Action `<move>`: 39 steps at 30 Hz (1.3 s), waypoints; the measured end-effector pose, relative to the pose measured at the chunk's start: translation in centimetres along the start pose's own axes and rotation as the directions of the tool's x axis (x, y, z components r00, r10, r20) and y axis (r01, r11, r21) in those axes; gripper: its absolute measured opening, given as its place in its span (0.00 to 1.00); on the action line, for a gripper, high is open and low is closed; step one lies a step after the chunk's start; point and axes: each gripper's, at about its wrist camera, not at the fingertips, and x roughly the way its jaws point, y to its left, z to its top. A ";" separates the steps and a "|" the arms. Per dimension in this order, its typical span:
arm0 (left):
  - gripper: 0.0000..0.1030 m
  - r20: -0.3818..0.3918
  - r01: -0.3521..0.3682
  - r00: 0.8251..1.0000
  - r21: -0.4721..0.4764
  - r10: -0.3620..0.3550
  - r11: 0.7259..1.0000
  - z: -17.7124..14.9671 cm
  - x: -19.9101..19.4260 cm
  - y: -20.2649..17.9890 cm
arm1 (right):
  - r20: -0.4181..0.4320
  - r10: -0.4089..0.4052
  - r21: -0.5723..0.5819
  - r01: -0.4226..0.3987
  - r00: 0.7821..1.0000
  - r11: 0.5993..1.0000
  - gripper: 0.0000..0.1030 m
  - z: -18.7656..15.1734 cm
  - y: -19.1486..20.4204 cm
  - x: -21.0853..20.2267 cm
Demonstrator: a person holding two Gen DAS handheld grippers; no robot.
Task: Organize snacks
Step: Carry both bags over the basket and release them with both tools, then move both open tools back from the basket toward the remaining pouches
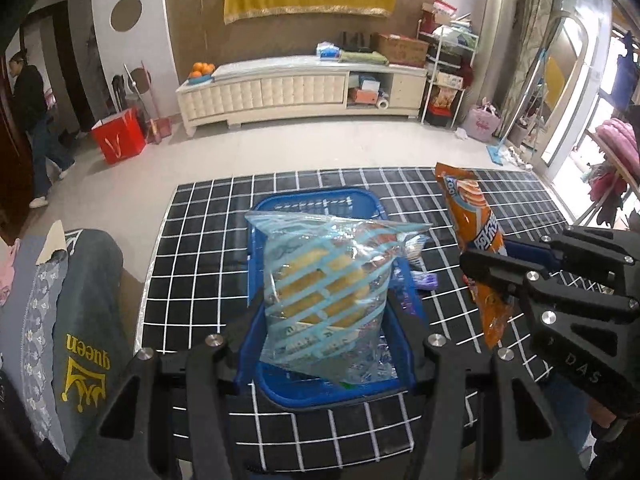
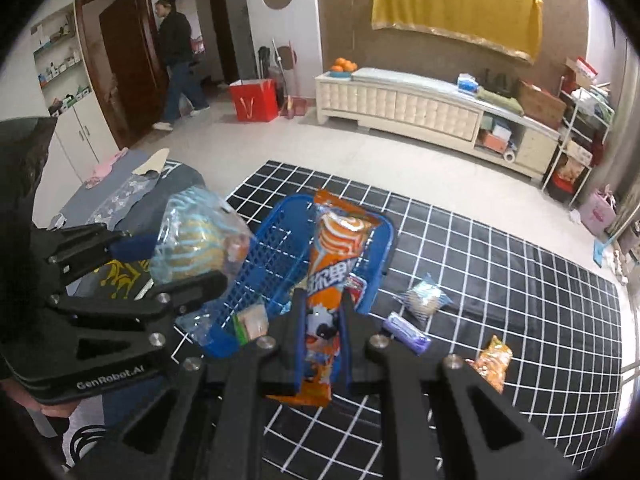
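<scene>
My left gripper [image 1: 320, 344] is shut on a clear blue-striped bag of yellow cakes [image 1: 328, 300] and holds it over the blue plastic basket [image 1: 280, 204]. The bag also shows in the right wrist view [image 2: 192, 248]. My right gripper [image 2: 322, 300] is shut on a long orange snack packet [image 2: 332, 264], held upright at the basket's [image 2: 276, 256] right side; it shows in the left wrist view too [image 1: 476, 240]. A few small packets lie in the basket, partly hidden.
The basket stands on a black mat with a white grid [image 2: 500, 280]. Loose snacks lie on the mat: a clear bag [image 2: 424, 300], a purple packet [image 2: 406, 332], an orange packet [image 2: 494, 362]. Folded clothes [image 1: 80, 312] lie to the left.
</scene>
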 end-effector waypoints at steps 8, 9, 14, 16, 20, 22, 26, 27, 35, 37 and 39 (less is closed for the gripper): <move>0.51 -0.087 0.030 0.996 -0.015 -0.031 0.999 1.7 5.3 2.5 | -0.088 0.030 0.032 -0.028 0.996 0.999 0.17 1.5 -0.3 5.3; 0.51 -0.101 0.038 0.994 -0.021 -0.040 0.999 1.9 6.1 2.8 | -0.091 0.027 0.032 -0.024 0.995 0.999 0.17 1.5 -0.3 5.6; 0.51 -0.168 0.071 0.983 -0.029 -0.075 0.997 2.6 10.0 3.4 | -0.101 -0.043 0.006 0.044 0.994 0.999 0.17 1.7 -0.8 7.5; 0.51 -0.177 0.090 0.980 -0.013 -0.091 0.996 2.8 10.9 3.1 | -0.117 -0.028 0.028 0.031 0.993 0.999 0.17 1.6 -1.3 8.1; 0.52 -0.219 0.107 0.970 -0.025 -0.109 0.994 3.2 13.0 2.8 | -0.140 -0.030 0.050 0.037 0.990 0.998 0.17 1.5 -2.2 9.0; 0.52 -0.229 0.120 0.966 -0.016 -0.121 0.993 3.4 13.7 2.6 | -0.150 -0.019 0.063 0.029 0.988 0.998 0.17 1.5 -2.5 9.3; 0.54 -0.223 0.123 0.968 0.015 -0.117 0.992 3.8 14.1 2.4 | -0.158 -0.019 0.068 0.030 0.987 0.997 0.17 1.5 -2.6 9.6; 0.54 -0.222 0.122 0.968 0.018 -0.115 0.992 3.8 14.1 2.4 | -0.159 -0.017 0.070 0.028 0.987 0.997 0.17 1.5 -2.5 9.6; 0.54 -0.197 0.105 0.975 -0.016 -0.106 0.994 3.2 12.1 3.8 | -0.148 -0.010 0.057 0.018 0.989 0.998 0.17 2.1 -1.4 8.7; 0.54 -0.183 0.099 0.978 -0.021 -0.101 0.995 3.0 11.3 4.5 | -0.150 -0.004 0.055 0.013 0.989 0.998 0.17 2.3 -1.1 8.8; 0.54 -0.168 0.099 0.980 -0.036 -0.104 0.994 2.9 10.5 5.3 | -0.157 0.000 0.054 0.009 0.988 0.998 0.17 2.5 -0.8 9.1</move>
